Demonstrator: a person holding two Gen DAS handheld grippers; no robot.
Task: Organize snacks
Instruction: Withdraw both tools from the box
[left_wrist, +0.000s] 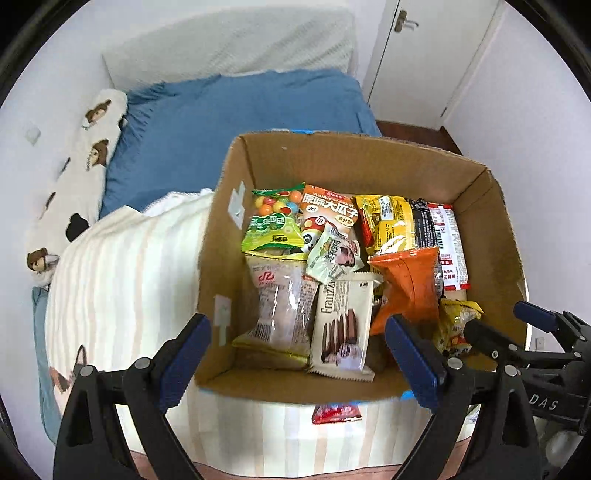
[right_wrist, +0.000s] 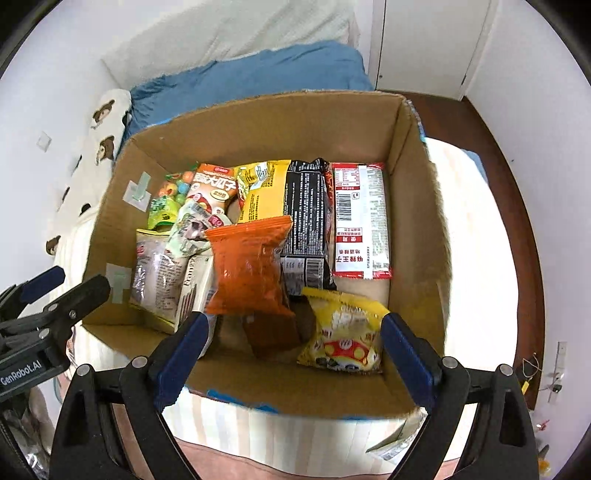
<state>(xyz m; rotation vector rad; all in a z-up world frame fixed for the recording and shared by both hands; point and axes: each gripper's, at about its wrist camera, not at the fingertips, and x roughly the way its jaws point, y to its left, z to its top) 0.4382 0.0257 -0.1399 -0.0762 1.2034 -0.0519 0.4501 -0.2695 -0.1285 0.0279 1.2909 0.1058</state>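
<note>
An open cardboard box (left_wrist: 347, 155) (right_wrist: 258, 122) stands on a striped blanket and holds many snack packets. Among them are an orange bag (left_wrist: 406, 291) (right_wrist: 247, 266), a Franzzi biscuit pack (left_wrist: 341, 325), a green candy bag (left_wrist: 271, 225), a black packet (right_wrist: 306, 210), a red-and-white packet (right_wrist: 360, 221) and a yellow bag (right_wrist: 343, 332). My left gripper (left_wrist: 299, 354) is open and empty above the box's near edge. My right gripper (right_wrist: 293, 350) is open and empty above the near right part of the box.
A small red packet (left_wrist: 336, 413) lies on the striped blanket (left_wrist: 125, 280) just in front of the box. A pale packet (right_wrist: 399, 439) lies by the box's near right corner. Behind are a blue quilt (left_wrist: 236, 122), a patterned pillow (left_wrist: 77, 177) and a door (left_wrist: 428, 55).
</note>
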